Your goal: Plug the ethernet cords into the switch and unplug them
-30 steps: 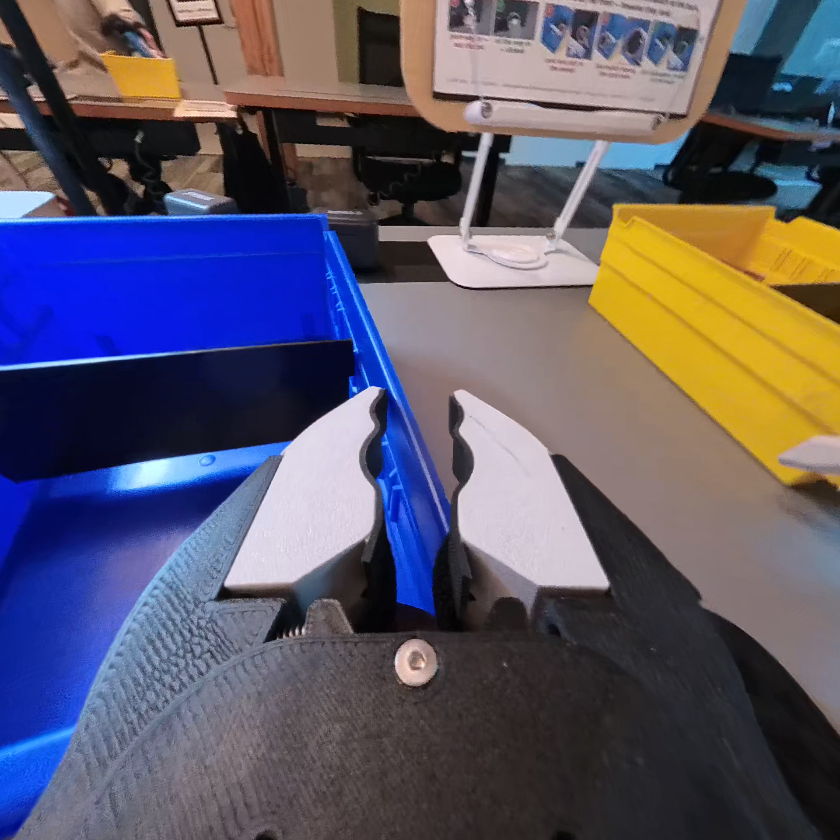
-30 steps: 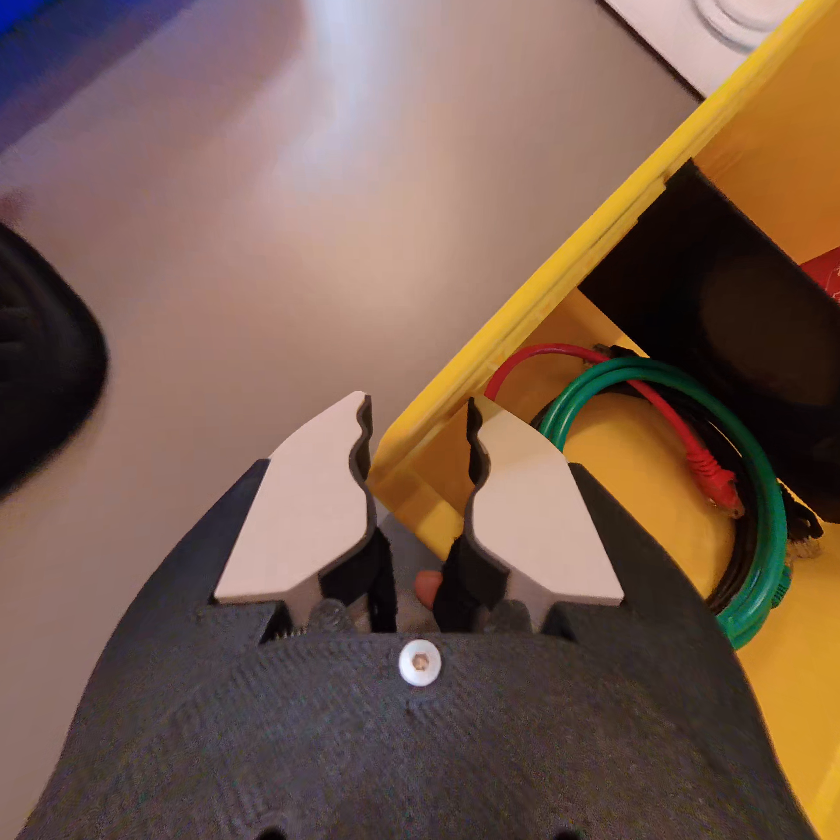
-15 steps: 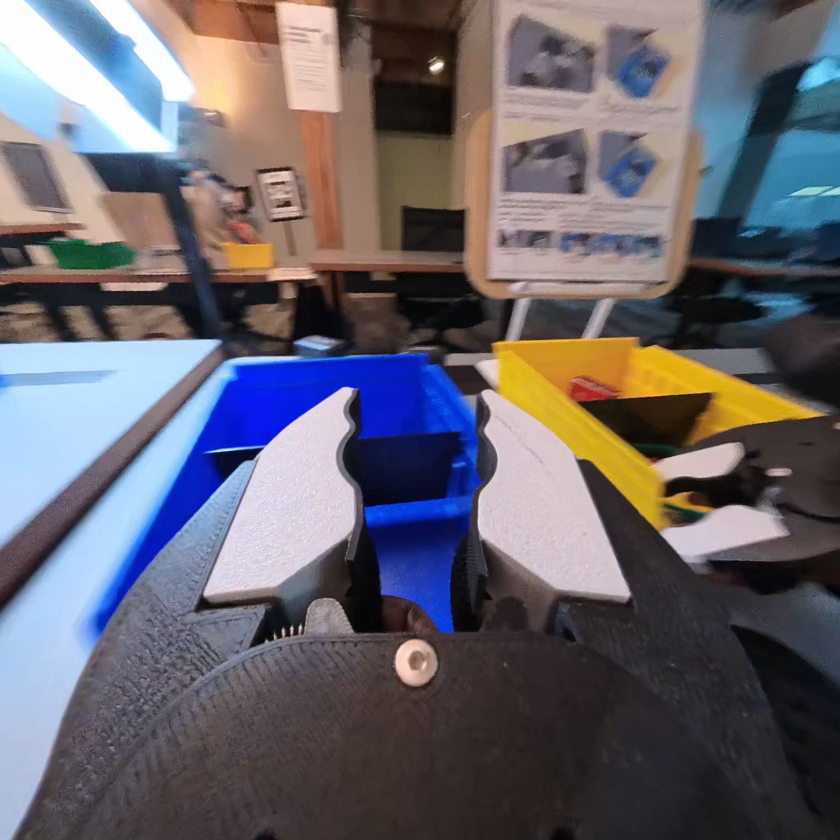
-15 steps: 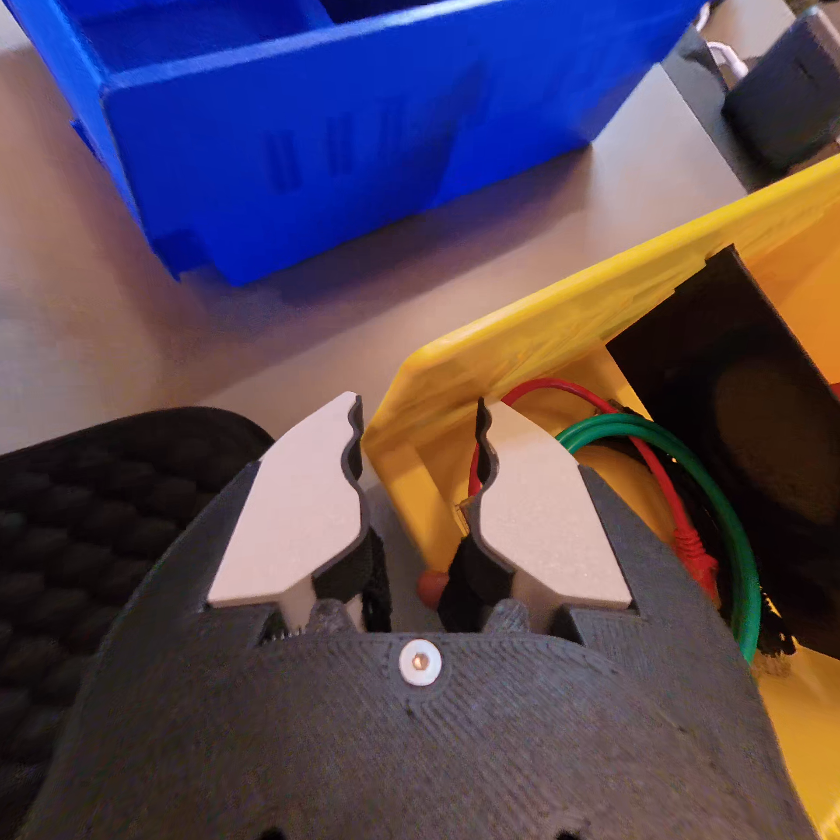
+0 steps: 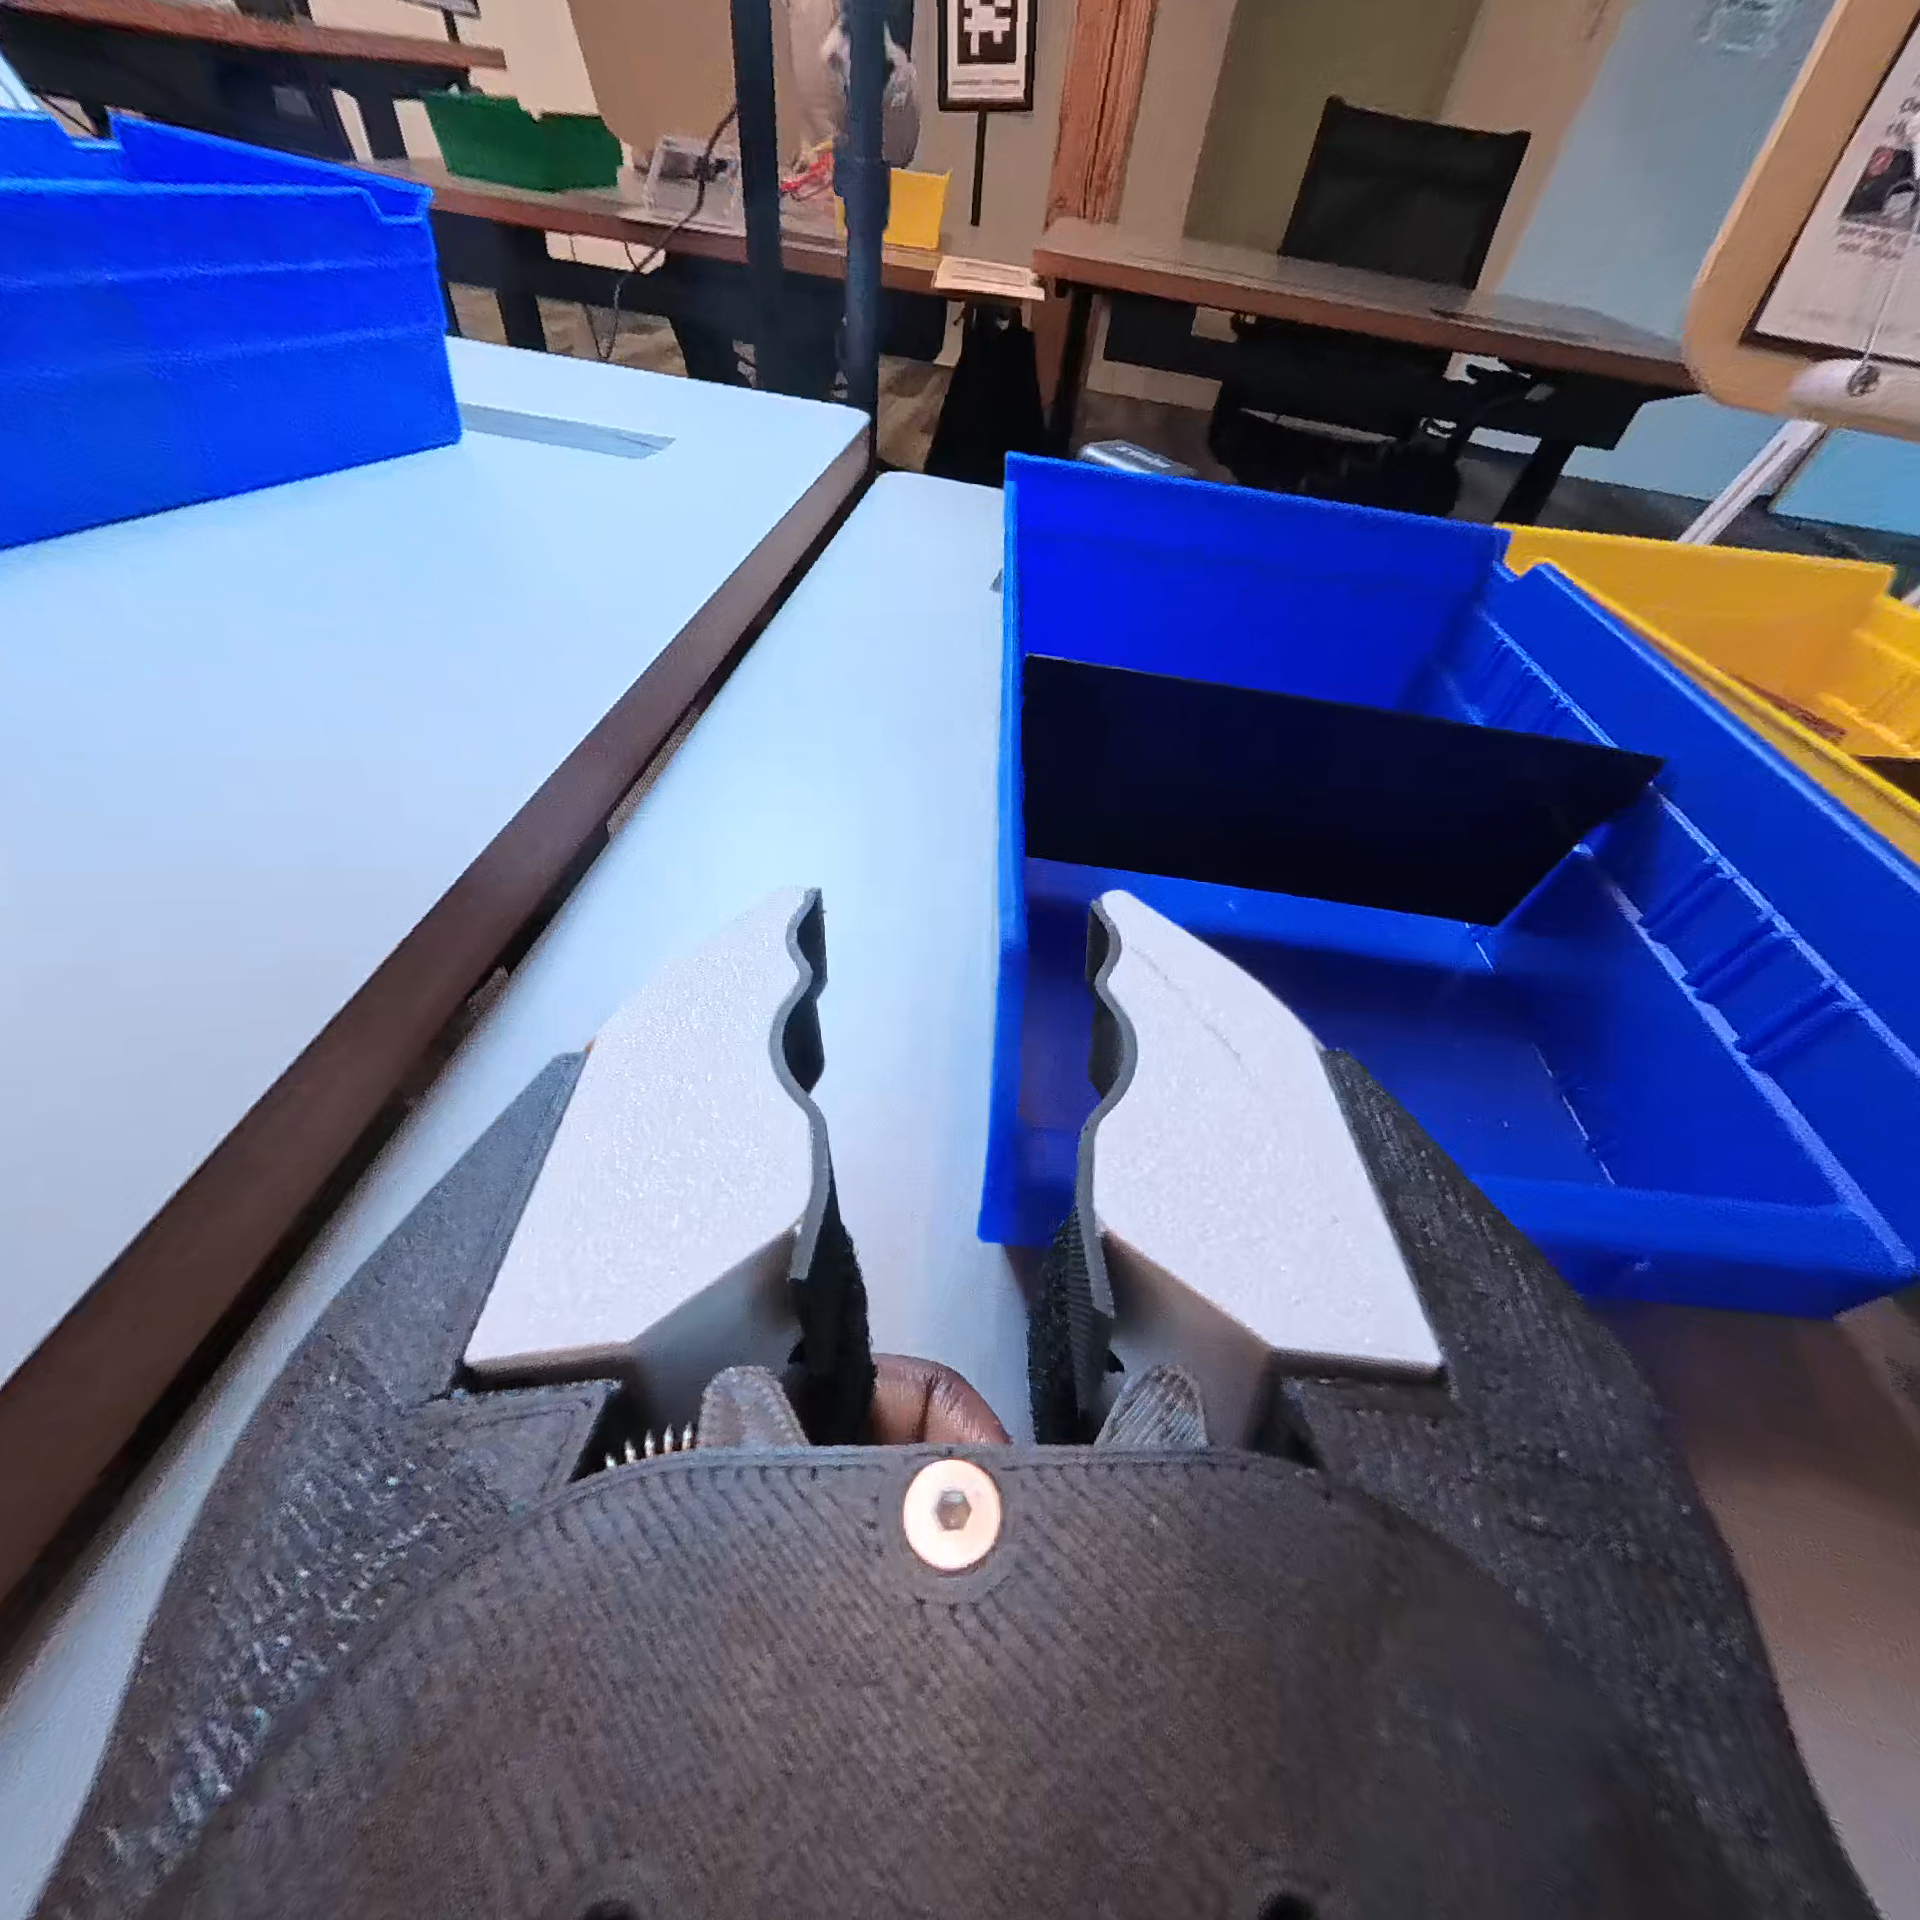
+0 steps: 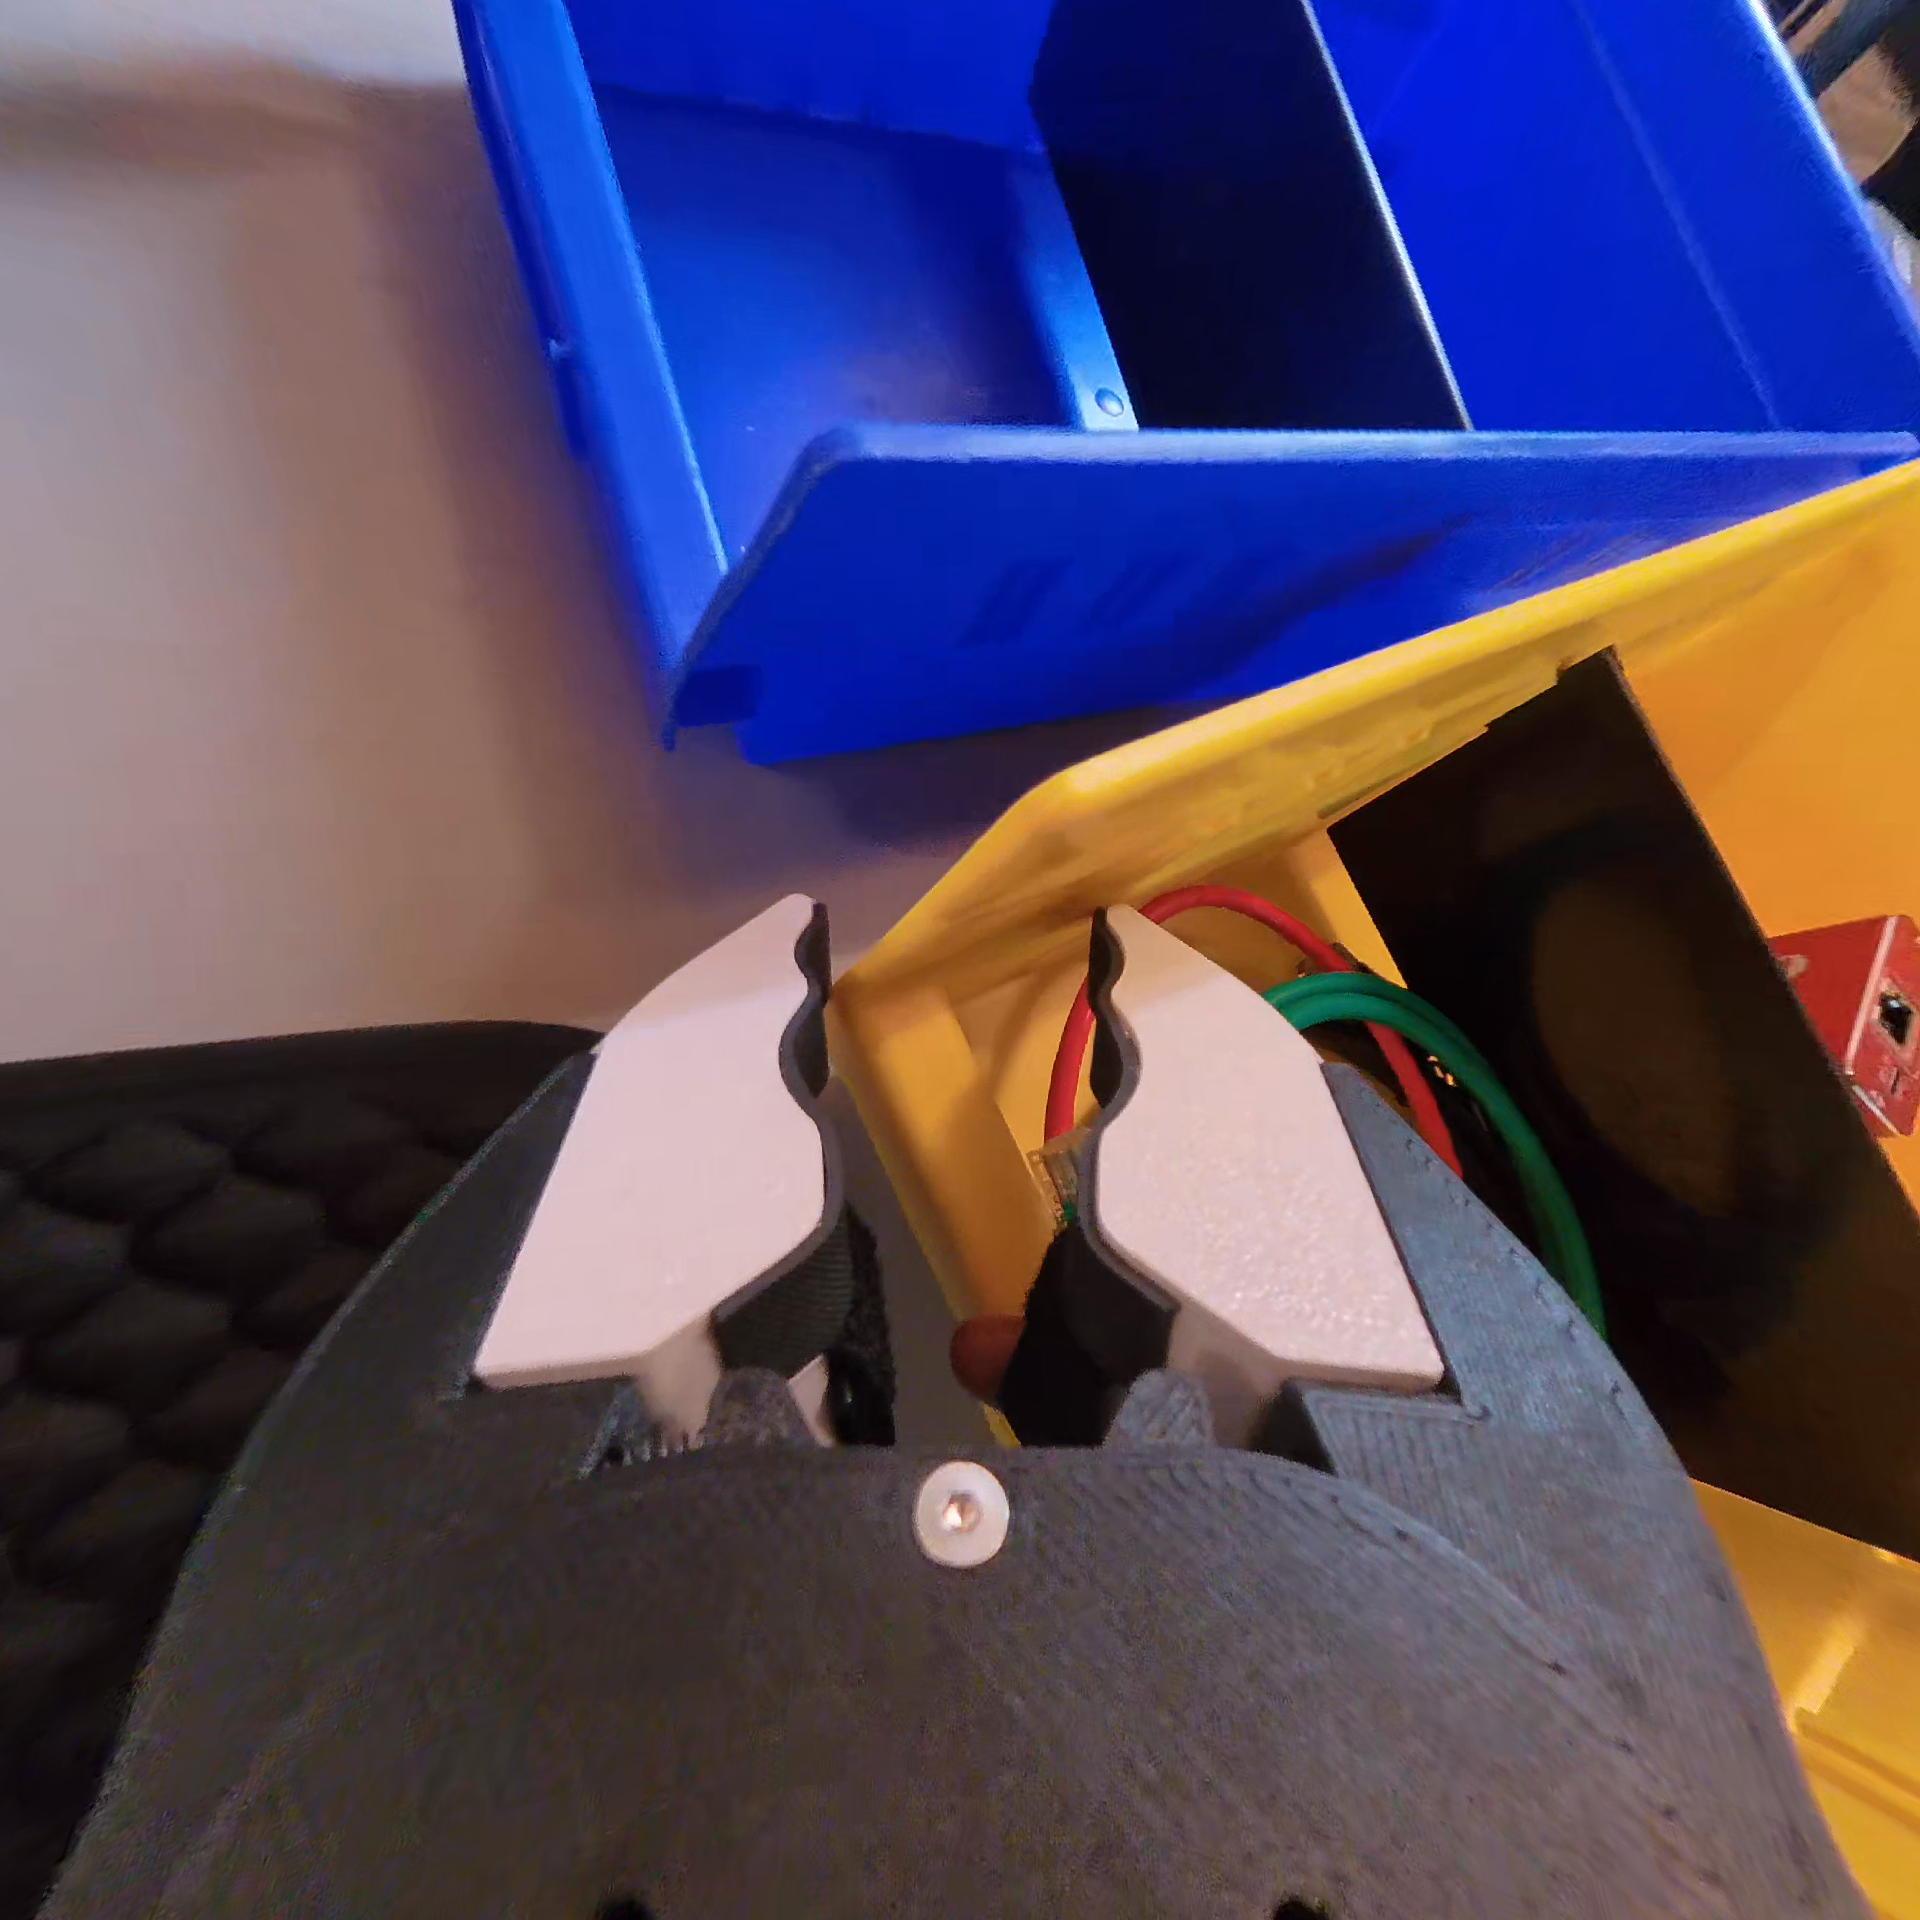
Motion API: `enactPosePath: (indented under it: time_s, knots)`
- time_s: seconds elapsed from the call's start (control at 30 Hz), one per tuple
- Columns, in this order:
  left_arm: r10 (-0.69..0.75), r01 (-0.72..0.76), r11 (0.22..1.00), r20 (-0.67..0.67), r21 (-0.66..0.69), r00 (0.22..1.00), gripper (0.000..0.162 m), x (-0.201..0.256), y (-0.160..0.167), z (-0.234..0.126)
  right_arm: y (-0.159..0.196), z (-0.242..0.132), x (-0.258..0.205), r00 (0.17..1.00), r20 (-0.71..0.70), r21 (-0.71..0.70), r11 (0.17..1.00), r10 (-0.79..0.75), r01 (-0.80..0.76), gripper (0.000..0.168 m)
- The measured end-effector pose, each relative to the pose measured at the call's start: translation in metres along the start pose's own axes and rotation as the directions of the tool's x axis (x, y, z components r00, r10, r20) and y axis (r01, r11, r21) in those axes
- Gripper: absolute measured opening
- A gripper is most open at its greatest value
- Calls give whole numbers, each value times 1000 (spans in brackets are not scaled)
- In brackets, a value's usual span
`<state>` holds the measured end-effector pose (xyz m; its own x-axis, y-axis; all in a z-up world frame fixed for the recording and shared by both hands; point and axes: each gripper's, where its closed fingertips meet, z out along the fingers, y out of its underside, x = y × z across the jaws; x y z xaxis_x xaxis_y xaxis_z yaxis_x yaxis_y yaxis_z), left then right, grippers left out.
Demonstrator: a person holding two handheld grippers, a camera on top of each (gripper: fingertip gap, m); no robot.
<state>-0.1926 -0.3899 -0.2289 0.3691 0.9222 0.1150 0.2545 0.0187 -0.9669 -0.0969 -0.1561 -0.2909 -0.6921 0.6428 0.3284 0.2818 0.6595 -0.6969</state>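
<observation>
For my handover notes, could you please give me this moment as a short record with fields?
left gripper: open, holding nothing, over the grey table beside the blue bin's left wall
right gripper: open, holding nothing, straddling the yellow bin's near corner
blue bin: black divider across it; nothing visible in the near compartment
yellow bin: near compartment holds coiled red ethernet cord and green ethernet cord
red switch: behind the yellow bin's black divider, partly hidden
cords plugged in: none visible
</observation>
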Motion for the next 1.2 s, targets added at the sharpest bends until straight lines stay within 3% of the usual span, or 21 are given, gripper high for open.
enactPosePath:
  time_s: [0.33,0.4,0.47,0.5,0.57,0.6,0.7,0.8,0.83,0.9,0.97,1.0,1.03,1.1,1.13,1.2]
  knots:
    - [28,-30,998,-36,-60,999,48,-2,13,0,-14,8,8,991,20,142,982,-130,126,45]
    - [28,-30,999,-47,-37,998,48,1,11,2,-26,-1,6,995,61,283,957,-81,60,44]
    - [46,-47,998,-45,-34,998,48,1,16,7,-38,-17,10,996,85,389,919,31,-62,55]
    - [67,-68,997,-27,-46,997,43,-1,20,10,-45,-26,13,994,76,434,895,77,-102,55]
    - [128,-131,990,-74,-45,989,10,7,26,12,-59,-41,9,990,63,491,860,122,-138,51]
    - [130,-134,990,-75,-50,989,5,9,27,12,-64,-44,2,991,62,498,857,117,-132,48]
    - [175,-185,975,-86,-126,981,6,12,32,-1,-61,-32,-19,996,14,393,916,82,-81,40]
    - [168,-202,951,-159,-233,973,10,24,43,-28,-56,-19,-31,991,26,329,935,134,-135,37]
    - [171,-219,940,-196,-262,966,17,28,47,-36,-54,-16,-31,985,32,315,934,168,-169,37]
    - [172,-220,943,-203,-250,964,51,27,46,-40,-51,-10,-32,979,48,280,938,201,-206,35]
    - [155,-192,964,-197,-182,968,58,27,42,-32,-49,-6,-28,974,41,247,943,221,-225,32]
    - [139,-174,972,-215,-157,967,58,32,42,-27,-48,-3,-27,973,36,230,945,230,-232,31]
    - [135,-171,975,-231,-141,963,46,37,45,-23,-47,0,-24,971,29,217,947,235,-236,28]
    - [261,-268,960,-80,-86,962,15,22,42,-18,-49,4,-22,974,16,225,949,224,-222,26]
    - [346,-348,935,-30,-71,938,14,20,40,-20,-50,5,-21,979,5,232,952,203,-198,25]
    - [369,-369,929,28,-2,929,12,24,26,-28,-50,7,-18,991,-72,233,968,109,-90,21]
